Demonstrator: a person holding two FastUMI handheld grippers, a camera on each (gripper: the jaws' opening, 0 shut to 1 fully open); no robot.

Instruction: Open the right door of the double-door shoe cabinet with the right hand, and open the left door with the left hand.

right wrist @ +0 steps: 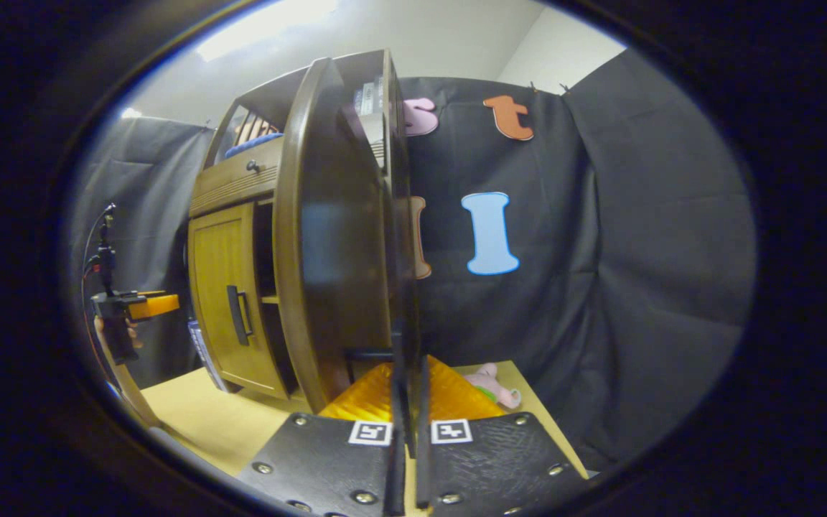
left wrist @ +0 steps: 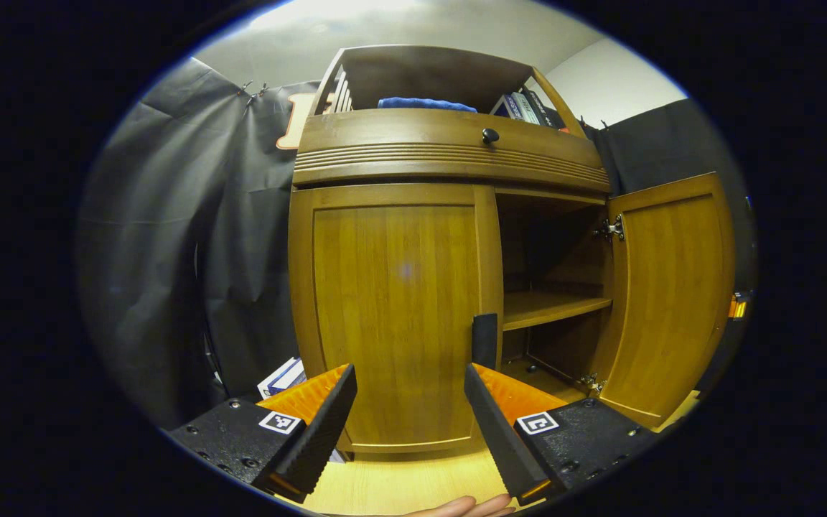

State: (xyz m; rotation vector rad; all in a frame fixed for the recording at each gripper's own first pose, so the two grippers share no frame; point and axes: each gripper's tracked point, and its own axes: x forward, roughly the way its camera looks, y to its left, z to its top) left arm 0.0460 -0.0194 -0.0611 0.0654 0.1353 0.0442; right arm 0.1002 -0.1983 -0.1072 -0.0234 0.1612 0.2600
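A pale wooden bench (left wrist: 399, 488) carries a brown wood cabinet (left wrist: 449, 154) inside a booth of creased black cloth (left wrist: 169, 237), under a plain white ceiling. The cabinet has a curved, ribbed front band with a small dark knob (left wrist: 490, 135), and a blue cloth (left wrist: 426, 104) and books (left wrist: 525, 108) lie in its open top. Straight ahead of the left gripper (left wrist: 410, 398), whose fingers stand wide apart, the smooth panelled left door (left wrist: 395, 316) is shut flat; its dark handle (left wrist: 484, 340) sits just above the gripper's right finger. Ahead and to that gripper's right, the right door (left wrist: 672, 294) stands swung out on metal hinges (left wrist: 611, 228), baring a bare wooden shelf (left wrist: 553, 307). In the right gripper view, the right gripper (right wrist: 408, 402) has its fingers drawn in on the thin edge of that open door, gripping it. A pink soft toy (right wrist: 492, 382) lies on the bench just ahead to its right.
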